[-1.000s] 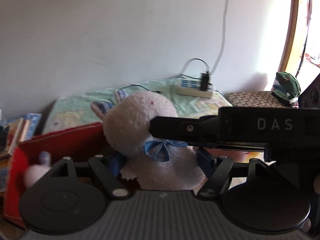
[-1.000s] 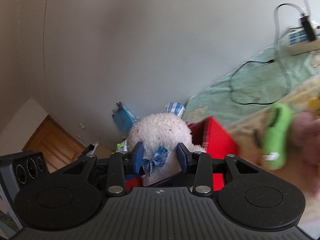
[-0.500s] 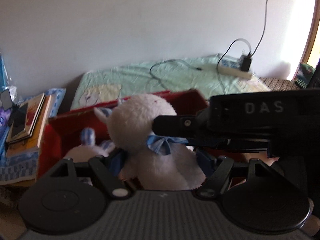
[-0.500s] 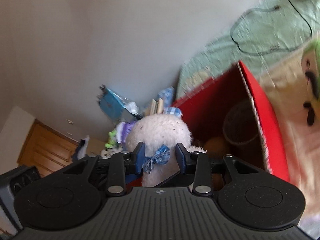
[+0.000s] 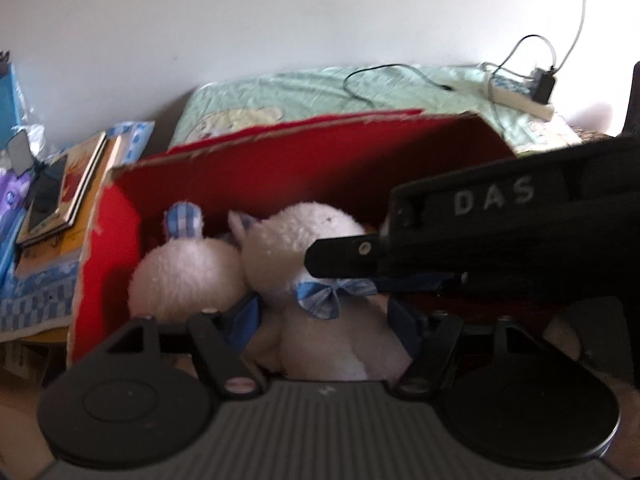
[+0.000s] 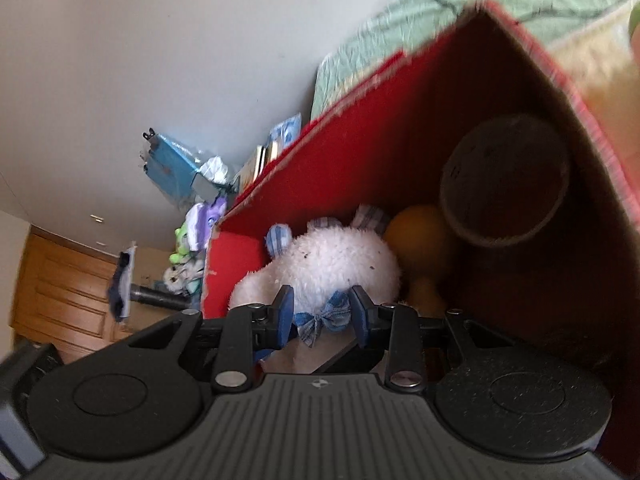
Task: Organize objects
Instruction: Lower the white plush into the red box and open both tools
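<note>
Both grippers clamp the fluffy white plush rabbit with blue gingham bow (image 5: 320, 320), left gripper (image 5: 324, 320) at body, right gripper (image 6: 322, 316) at neck, steadying it inside the red cardboard box (image 5: 320, 152) beside a second white plush (image 5: 184, 276).

Both tools share one build. The left gripper (image 5: 324, 320) has a ribbed dark-grey body, two round black discs at its sides, black linkage arms with silver screws, and blue pads (image 5: 246, 318) on its fingers. The right gripper (image 6: 322, 314) shows the same ribbed grey housing, black discs, silver screws and blue pads (image 6: 285, 312), with a small compass-like mark on its front edge. From the left wrist, its black side bears white letters "DAS".
</note>
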A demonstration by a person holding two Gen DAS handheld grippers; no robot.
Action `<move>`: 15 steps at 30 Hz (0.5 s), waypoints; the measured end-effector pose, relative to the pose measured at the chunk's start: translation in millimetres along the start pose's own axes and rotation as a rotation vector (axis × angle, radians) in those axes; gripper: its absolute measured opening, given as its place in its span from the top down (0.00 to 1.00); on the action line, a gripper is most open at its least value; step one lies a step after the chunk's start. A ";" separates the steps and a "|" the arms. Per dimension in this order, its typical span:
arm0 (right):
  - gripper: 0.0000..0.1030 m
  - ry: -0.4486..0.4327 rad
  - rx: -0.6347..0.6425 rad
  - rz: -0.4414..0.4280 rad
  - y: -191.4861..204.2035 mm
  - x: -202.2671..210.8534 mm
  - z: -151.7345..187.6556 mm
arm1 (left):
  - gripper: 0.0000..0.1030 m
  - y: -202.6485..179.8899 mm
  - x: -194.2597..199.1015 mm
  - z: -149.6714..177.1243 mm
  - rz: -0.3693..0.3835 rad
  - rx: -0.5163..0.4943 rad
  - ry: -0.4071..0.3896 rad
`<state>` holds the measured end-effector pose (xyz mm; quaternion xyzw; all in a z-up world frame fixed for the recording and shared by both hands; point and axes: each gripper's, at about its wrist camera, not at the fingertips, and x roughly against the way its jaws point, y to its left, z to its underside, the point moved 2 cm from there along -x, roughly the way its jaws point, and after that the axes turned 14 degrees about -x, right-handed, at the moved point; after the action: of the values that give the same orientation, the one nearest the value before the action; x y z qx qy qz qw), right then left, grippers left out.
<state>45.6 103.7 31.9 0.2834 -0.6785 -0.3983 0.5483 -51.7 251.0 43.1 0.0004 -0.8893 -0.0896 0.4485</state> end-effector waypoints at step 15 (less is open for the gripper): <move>0.56 0.047 0.019 0.005 1.3 8.9 -0.7 | 0.20 -0.6 7.7 7.1 -0.045 0.019 0.022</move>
<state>44.2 96.9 37.7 0.2960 -0.6701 -0.3837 0.5623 -62.0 250.8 45.1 0.0256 -0.8847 -0.0913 0.4564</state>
